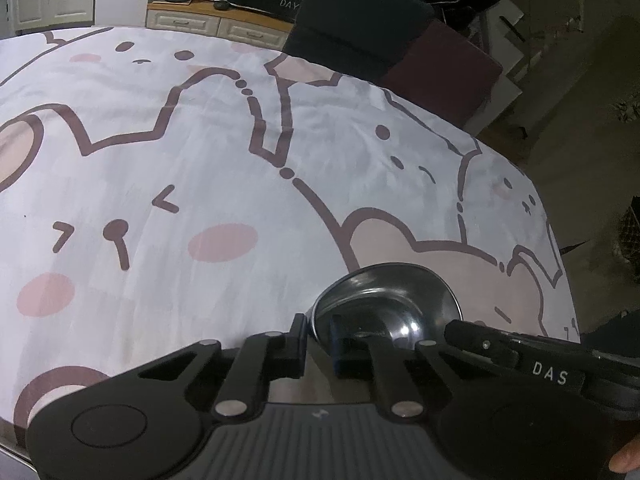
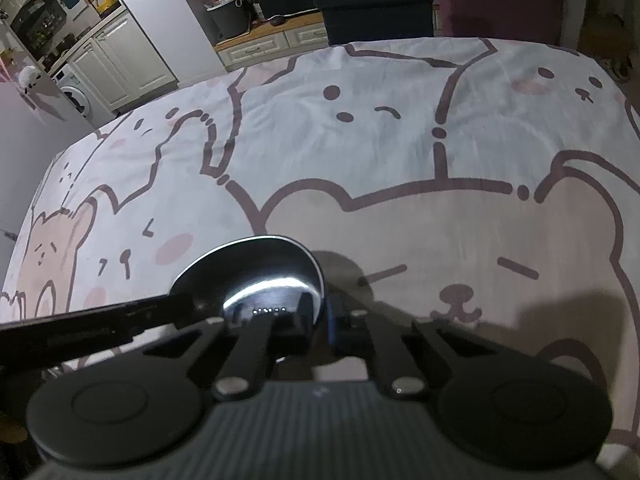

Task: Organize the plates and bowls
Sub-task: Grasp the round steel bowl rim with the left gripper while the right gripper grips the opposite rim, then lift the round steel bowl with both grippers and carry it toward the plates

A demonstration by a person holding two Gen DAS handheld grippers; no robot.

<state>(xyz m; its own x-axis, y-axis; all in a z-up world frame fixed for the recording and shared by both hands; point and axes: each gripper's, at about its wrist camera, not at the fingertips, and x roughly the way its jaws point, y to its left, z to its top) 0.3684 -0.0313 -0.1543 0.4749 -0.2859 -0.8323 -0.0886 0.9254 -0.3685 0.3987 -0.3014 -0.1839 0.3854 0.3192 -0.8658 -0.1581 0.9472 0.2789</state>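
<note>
A shiny steel bowl [image 1: 386, 306] is held above the cartoon-print tablecloth [image 1: 200, 160]. My left gripper [image 1: 319, 344] is shut on the bowl's left rim, one finger outside and one inside. In the right wrist view the same bowl [image 2: 256, 272] shows, and my right gripper [image 2: 318, 322] is shut on its right rim. Each gripper's fingers reach into the other's view: the right one [image 1: 484, 344] at the bowl's right side, the left one [image 2: 120, 314] at its left side. The bowl looks empty.
The tablecloth [image 2: 400, 140] covers the whole table. Dark and maroon chairs [image 1: 400, 48] stand at the far edge. White cabinets [image 2: 120, 52] and a washing machine [image 2: 78, 98] stand beyond the table. The table's right edge [image 1: 560, 240] drops to the floor.
</note>
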